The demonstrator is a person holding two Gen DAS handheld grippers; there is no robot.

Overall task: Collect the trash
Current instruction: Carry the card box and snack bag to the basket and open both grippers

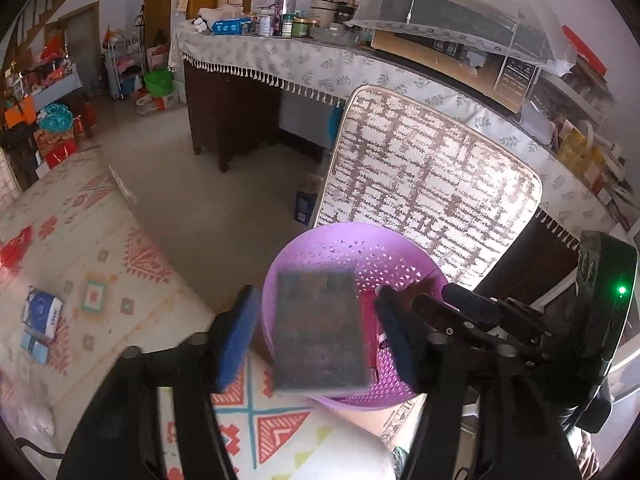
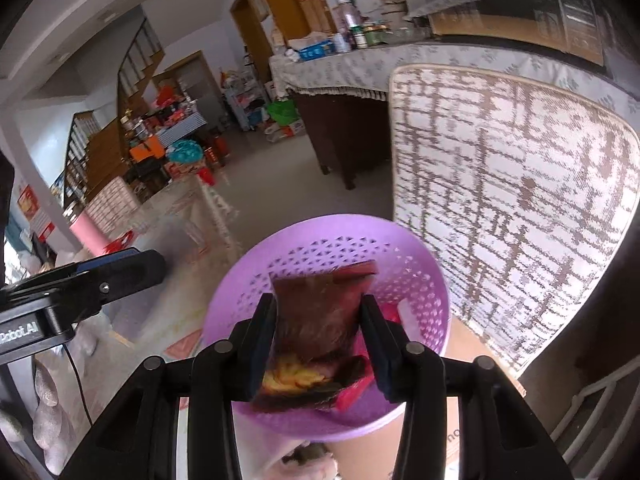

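The left gripper (image 1: 316, 320) hangs over the purple perforated basket (image 1: 320, 246), its blue-padded fingers (image 1: 236, 332) spread wide with a dark, flat packet (image 1: 320, 328) between them; the packet looks blurred and there is a gap on each side, so no pad appears to touch it, and whether it is loose in the air or lying in the basket cannot be told. The right gripper (image 2: 318, 344) is above the same basket (image 2: 248, 280), closed onto a crumpled reddish-brown snack wrapper (image 2: 320, 308) with a yellow print at its lower end; both black fingers (image 2: 262, 344) press against the wrapper's sides. Inside the basket, pink and red scraps (image 2: 394, 316) lie by the right wall. The basket stands beside an upright patterned cushion (image 1: 432, 176), which leans before a long tabletop (image 1: 320, 64) draped in a leaf-print cloth. On the patterned mat (image 1: 92, 240) to the left lie a blue-and-white tissue pack (image 1: 42, 312) and a small light-blue packet (image 1: 34, 346) just beside it.
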